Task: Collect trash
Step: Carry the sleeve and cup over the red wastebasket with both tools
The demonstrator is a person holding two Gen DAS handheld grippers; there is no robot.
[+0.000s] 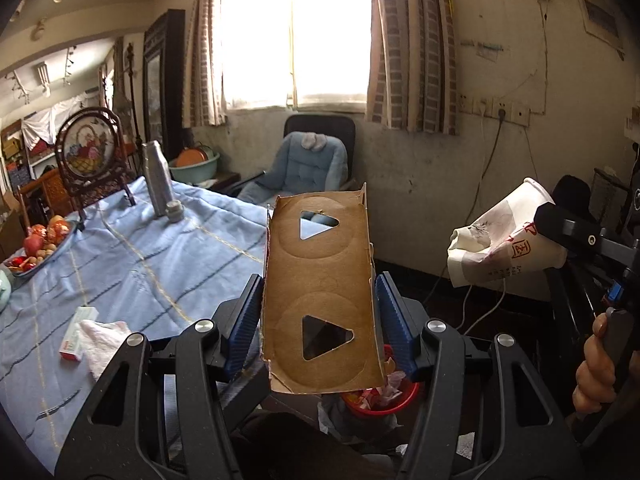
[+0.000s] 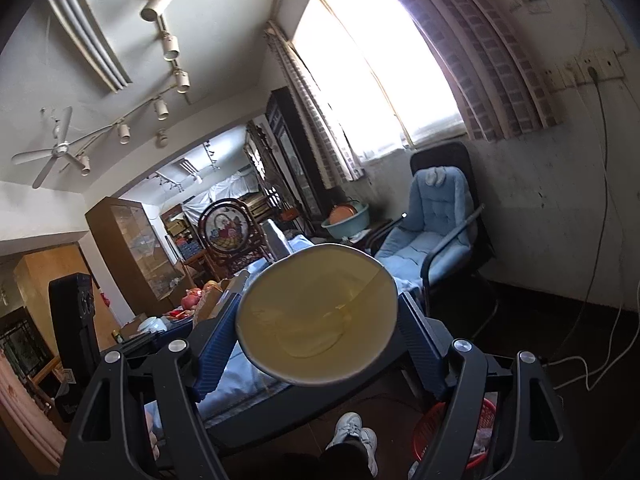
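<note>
Between my left gripper's blue ribbed pads I am gripping a flat brown cardboard piece with two triangular cut-outs, holding it above a red plastic basket of crumpled trash on the dark floor. My right gripper is clamping a crushed white paper cup with red characters, too small for me to read. Beside me, a table under a blue striped cloth is carrying a silver bottle, a small white carton and a crumpled white tissue. A blue cushioned chair is sitting under the bright window.
</note>
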